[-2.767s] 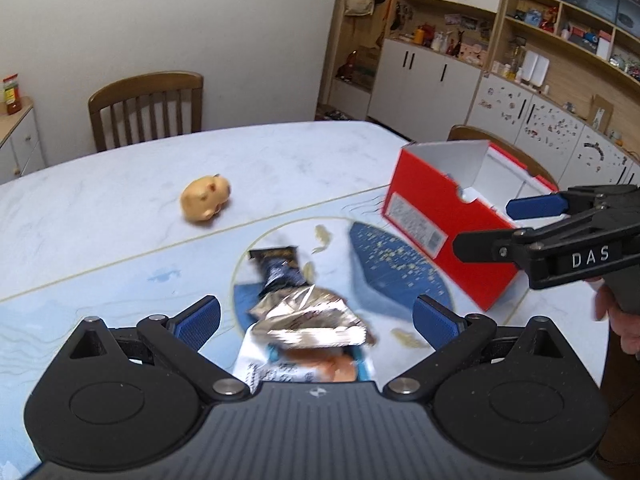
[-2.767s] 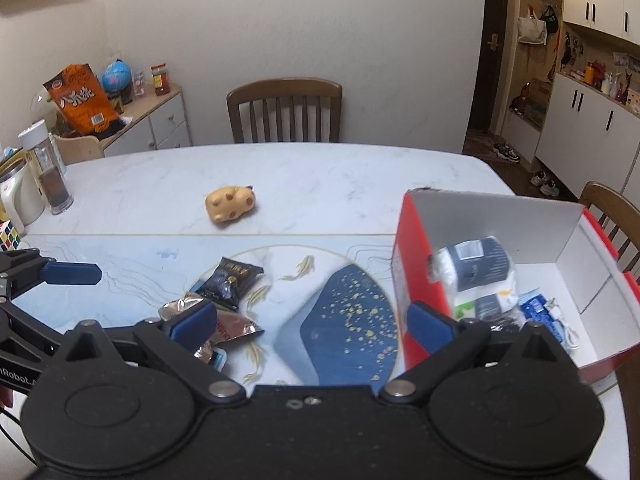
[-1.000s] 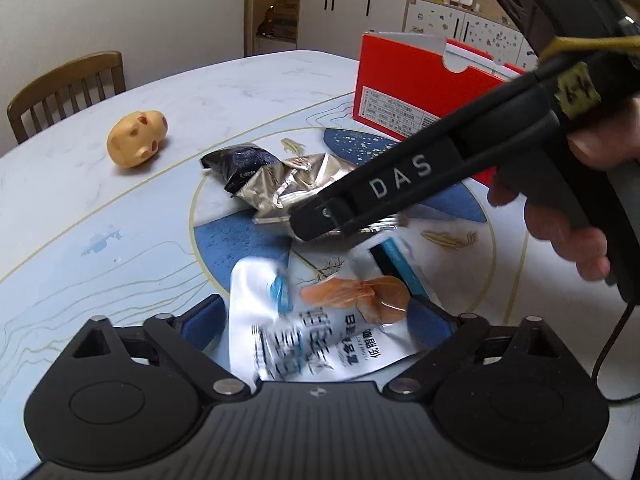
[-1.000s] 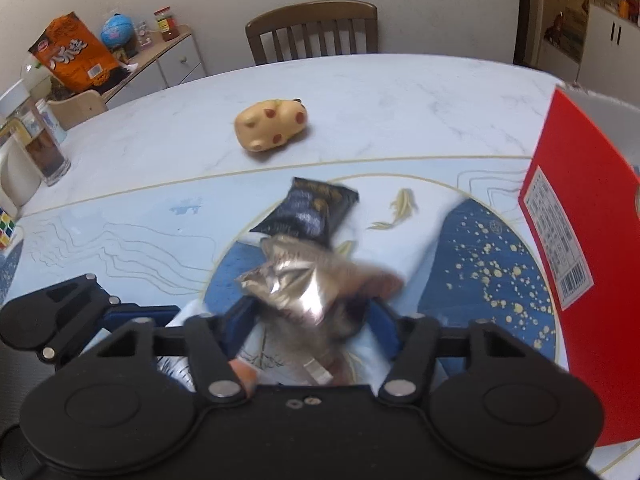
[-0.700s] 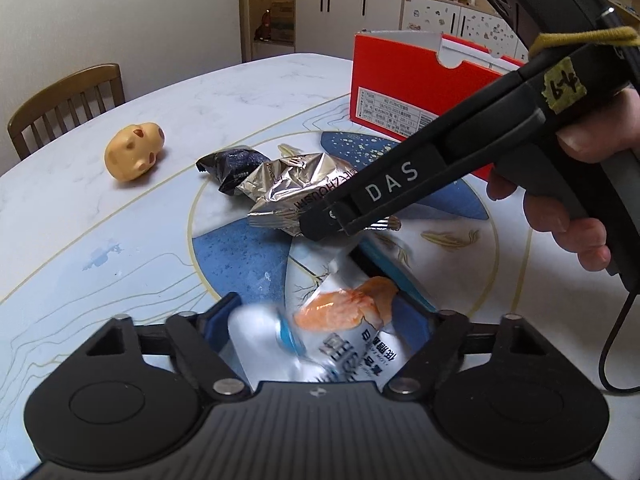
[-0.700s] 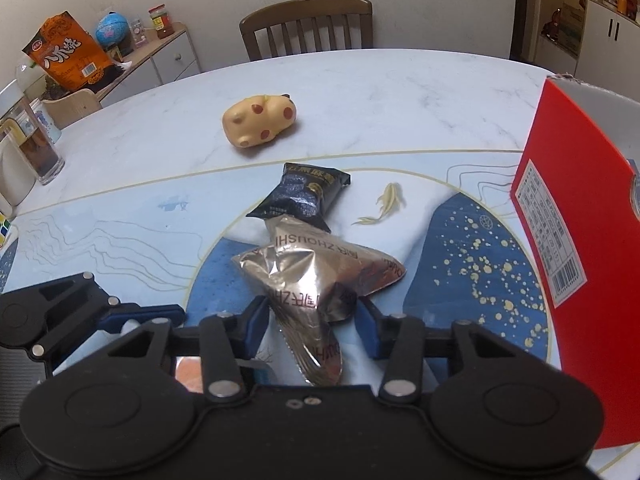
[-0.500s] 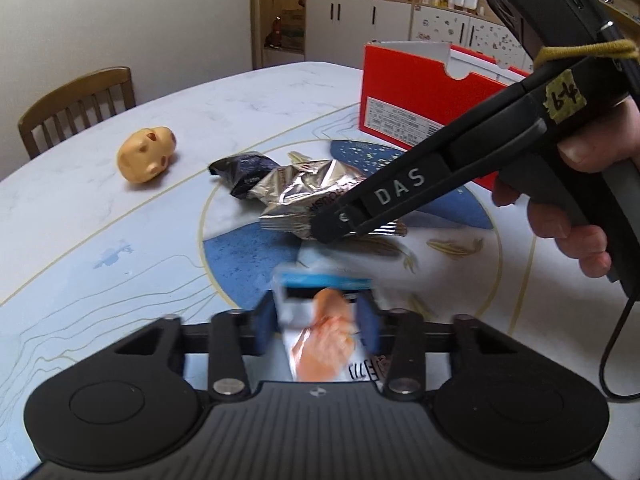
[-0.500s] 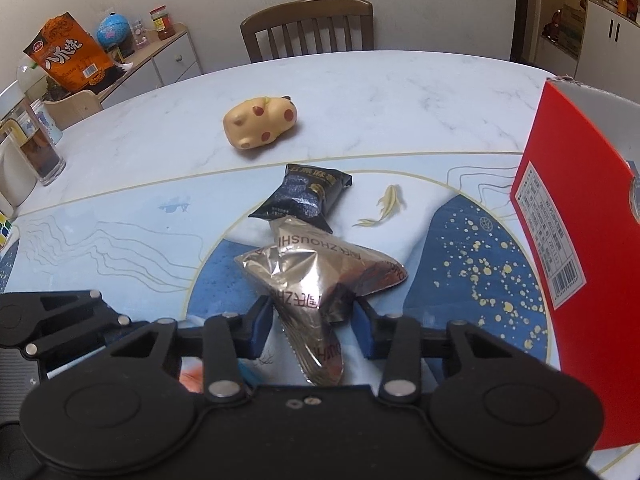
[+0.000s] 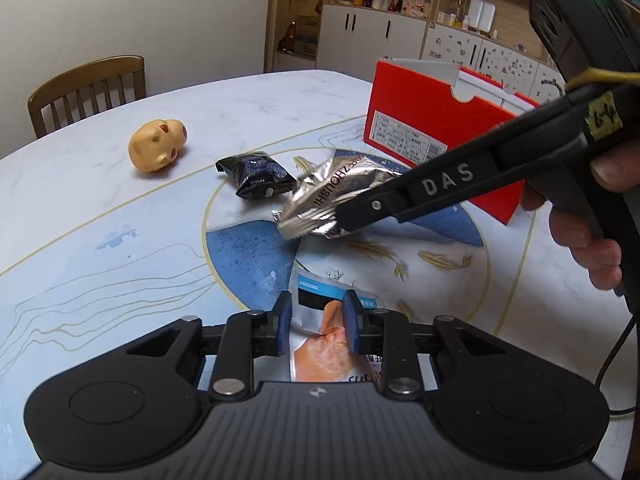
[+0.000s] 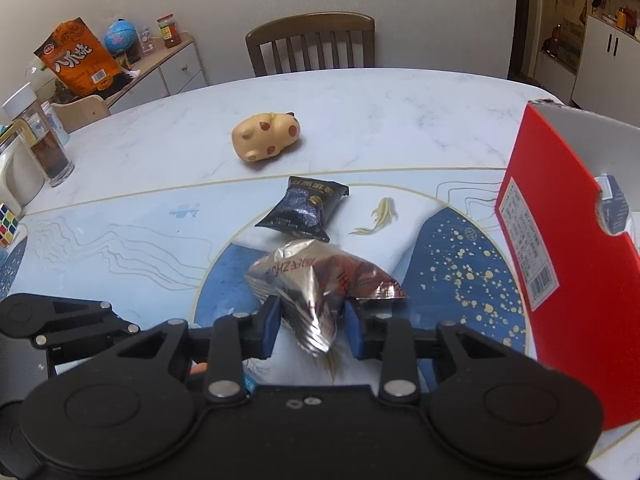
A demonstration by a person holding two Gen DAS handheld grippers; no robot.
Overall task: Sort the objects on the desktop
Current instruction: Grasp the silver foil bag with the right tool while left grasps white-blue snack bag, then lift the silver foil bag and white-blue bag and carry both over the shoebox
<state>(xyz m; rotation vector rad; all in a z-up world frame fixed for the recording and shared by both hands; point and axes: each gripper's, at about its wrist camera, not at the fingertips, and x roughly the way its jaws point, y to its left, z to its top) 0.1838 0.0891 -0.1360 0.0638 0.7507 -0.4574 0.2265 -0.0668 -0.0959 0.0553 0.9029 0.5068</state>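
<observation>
Left wrist view has the left gripper [image 9: 316, 326] with jaws clamped on the white snack packet [image 9: 322, 354] low over the table [image 9: 100, 208], while the right gripper [image 10: 312, 326] jaws are closing on the silver foil packet [image 10: 316, 284] beside the red box [image 10: 576, 280].

Each camera sits close behind its own claw, looking steeply down across the table [image 9: 280, 92]. Both share the foil bag [image 9: 336, 196] [image 10: 320, 280] and box [image 9: 432, 128] [image 10: 568, 280] ahead.

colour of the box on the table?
Red outside, white inside; box shows best in the right wrist view.
</observation>
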